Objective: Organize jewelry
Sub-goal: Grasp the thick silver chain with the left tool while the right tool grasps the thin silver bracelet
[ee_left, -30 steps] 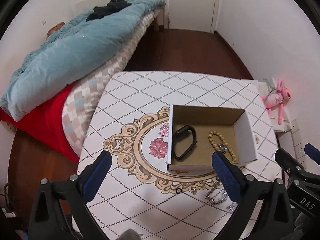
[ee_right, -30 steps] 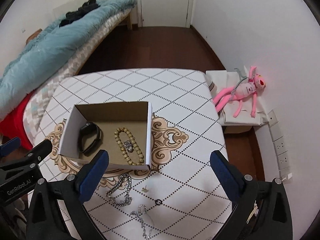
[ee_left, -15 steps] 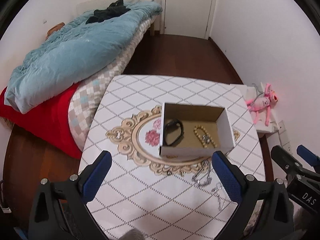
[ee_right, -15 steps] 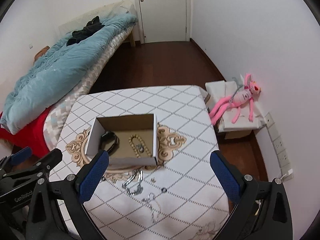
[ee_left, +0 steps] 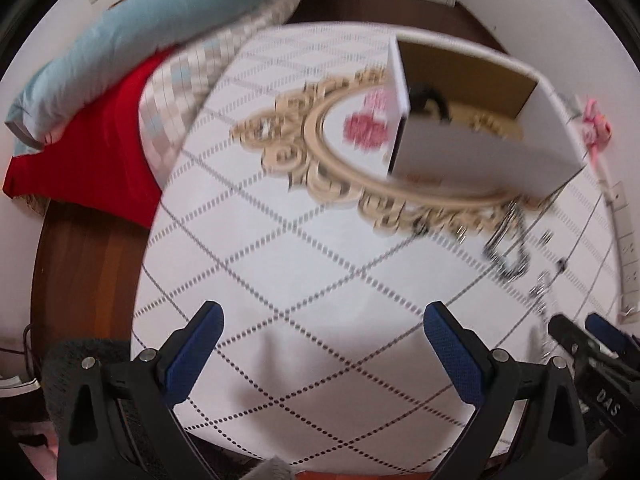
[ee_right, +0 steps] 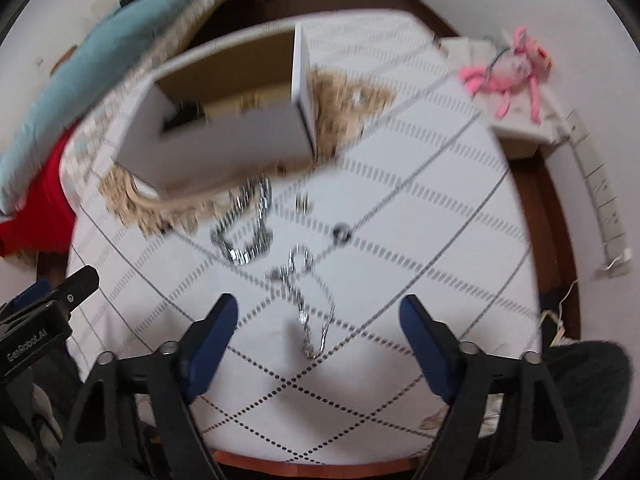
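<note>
I've dropped both tongs low over table (ee_right: 400,208). Right gripper (ee_right: 318,322), left gripper (ee_left: 322,330) released, empty. 2 pieces boxed (ee_right: 224,148); chains (ee_right: 244,228) left.

Matt white cardboard box (ee_right: 224,148), brown paper inside. Shiny metal chains (ee_right: 244,236) seen on smooth printed tablecloth (ee_left: 312,280). Gripper fingers (ee_right: 212,340) padded in textured blue rubber, matt black plastic frames. Glossy dark wood floor (ee_left: 80,264). Soft cloth quilt (ee_left: 152,20).

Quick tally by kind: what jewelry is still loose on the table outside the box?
Chunky silver chain: 1
Thin silver chain: 1
Small dark ring: 1
Tiny metal pieces, too blurred to identify: 1 cluster
Total: 4
</note>
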The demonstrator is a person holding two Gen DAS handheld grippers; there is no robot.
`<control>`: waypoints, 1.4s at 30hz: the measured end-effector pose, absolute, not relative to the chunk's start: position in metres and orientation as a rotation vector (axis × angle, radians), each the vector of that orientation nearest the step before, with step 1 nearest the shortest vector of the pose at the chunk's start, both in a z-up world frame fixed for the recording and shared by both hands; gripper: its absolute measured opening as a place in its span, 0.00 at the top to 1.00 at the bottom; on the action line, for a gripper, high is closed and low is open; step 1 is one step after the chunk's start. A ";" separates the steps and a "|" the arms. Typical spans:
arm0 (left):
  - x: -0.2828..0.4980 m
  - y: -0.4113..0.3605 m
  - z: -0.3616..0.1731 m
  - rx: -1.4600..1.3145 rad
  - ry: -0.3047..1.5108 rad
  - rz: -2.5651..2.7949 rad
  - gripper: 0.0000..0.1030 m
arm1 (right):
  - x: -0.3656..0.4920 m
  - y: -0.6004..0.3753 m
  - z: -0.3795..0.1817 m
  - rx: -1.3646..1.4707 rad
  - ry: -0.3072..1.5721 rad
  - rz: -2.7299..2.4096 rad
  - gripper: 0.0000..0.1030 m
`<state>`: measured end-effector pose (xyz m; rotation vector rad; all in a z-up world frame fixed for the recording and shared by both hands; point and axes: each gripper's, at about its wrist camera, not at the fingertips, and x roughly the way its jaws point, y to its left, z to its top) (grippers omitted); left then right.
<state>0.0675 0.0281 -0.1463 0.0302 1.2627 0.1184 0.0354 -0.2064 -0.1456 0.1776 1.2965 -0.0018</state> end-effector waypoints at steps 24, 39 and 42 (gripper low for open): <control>0.109 -0.025 -0.163 -0.102 1.320 -0.089 0.08 | 0.043 -0.232 -0.137 0.216 1.083 -0.055 0.93; 0.115 -0.093 -0.177 0.100 1.284 -0.160 0.94 | 0.054 -0.265 -0.146 0.281 1.095 -0.146 0.93; 0.114 -0.084 -0.177 0.055 1.289 -0.173 0.94 | 0.053 -0.267 -0.144 0.293 1.086 -0.143 0.93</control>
